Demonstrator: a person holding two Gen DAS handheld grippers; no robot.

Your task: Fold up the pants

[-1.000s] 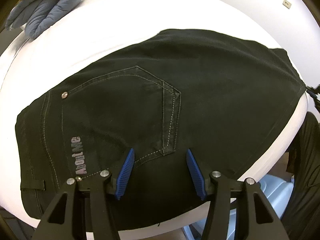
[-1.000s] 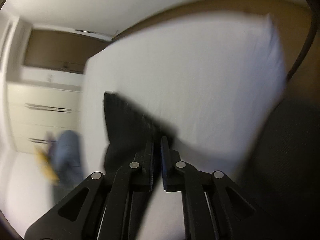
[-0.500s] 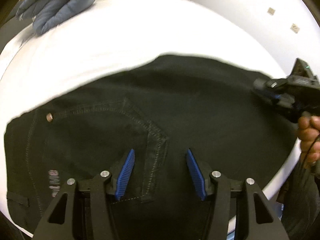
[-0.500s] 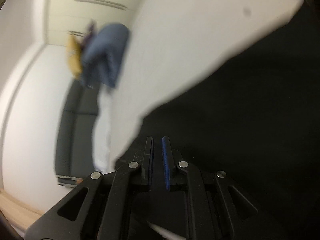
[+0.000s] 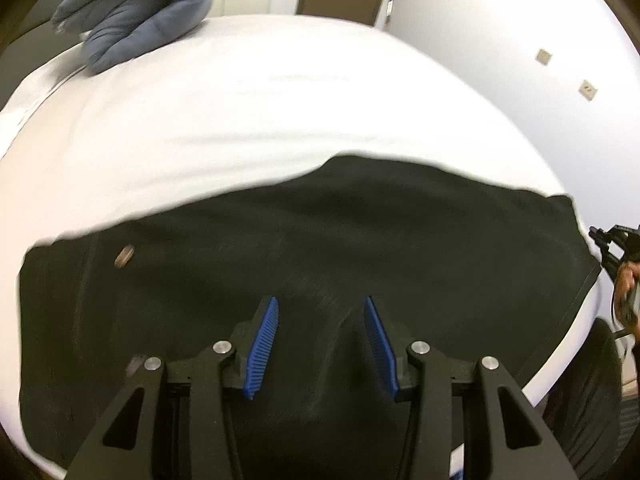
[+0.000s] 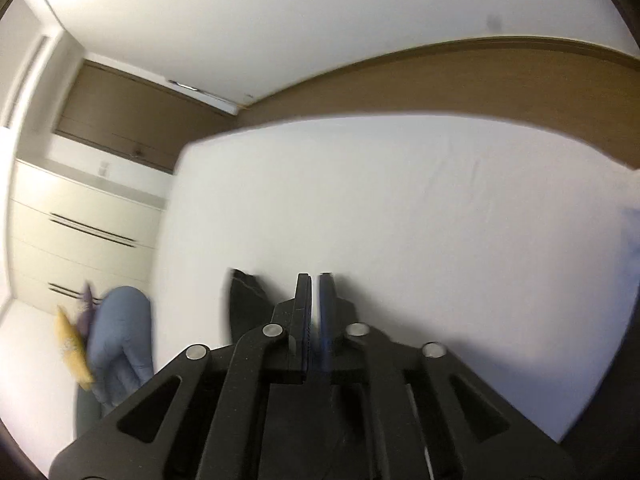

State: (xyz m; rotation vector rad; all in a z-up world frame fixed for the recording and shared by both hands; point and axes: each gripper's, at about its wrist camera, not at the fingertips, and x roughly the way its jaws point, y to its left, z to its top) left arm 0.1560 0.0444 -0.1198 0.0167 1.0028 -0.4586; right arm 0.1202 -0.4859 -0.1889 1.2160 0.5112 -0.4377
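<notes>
Not done yet, by the look of it: can see the black pants [image 5: 400, 240] spread wide and flat on the white bed [image 5: 280, 120], close to its near edge, so probably more folding to come. Hanging over the pants with the left claw [image 5: 321, 302] about half open, just closed a little, a small bump of cloth between the blue pads but not squeezed. Right claw [image 6: 314, 280] pressed almost fully shut by a dark corner of the pants; cannot tell if any cloth is pinched. Since a second ago: more white bed showing, pants lower in the left view, pocket stitching now blurry.
</notes>
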